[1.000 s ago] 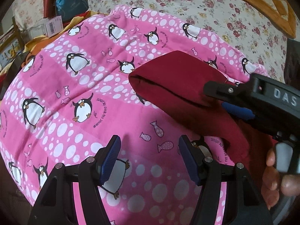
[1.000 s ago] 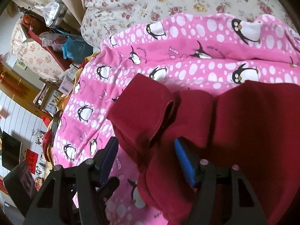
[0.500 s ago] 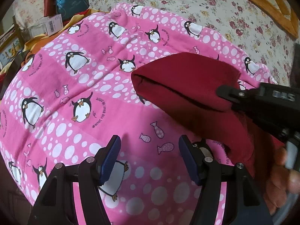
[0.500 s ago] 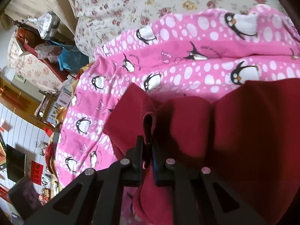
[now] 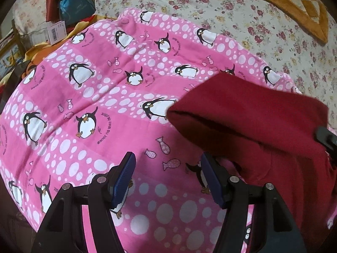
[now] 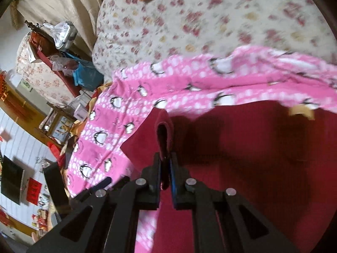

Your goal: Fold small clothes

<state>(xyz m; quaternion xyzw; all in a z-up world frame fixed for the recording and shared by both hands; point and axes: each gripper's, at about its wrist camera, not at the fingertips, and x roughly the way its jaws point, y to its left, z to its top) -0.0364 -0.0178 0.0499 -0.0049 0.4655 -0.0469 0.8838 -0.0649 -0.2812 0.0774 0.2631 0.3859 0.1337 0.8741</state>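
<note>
Right claw (image 6: 166, 168) pinches a doubled edge of the red garment (image 6: 242, 158), left claw (image 5: 166, 177) gapes empty beside it; folding looks barely begun.

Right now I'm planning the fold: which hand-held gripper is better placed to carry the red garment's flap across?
The right hand-held gripper. Its jaws are shut on a fold of the red garment. The left hand-held gripper is open over the pink penguin blanket, holding nothing, beside the garment.
</note>
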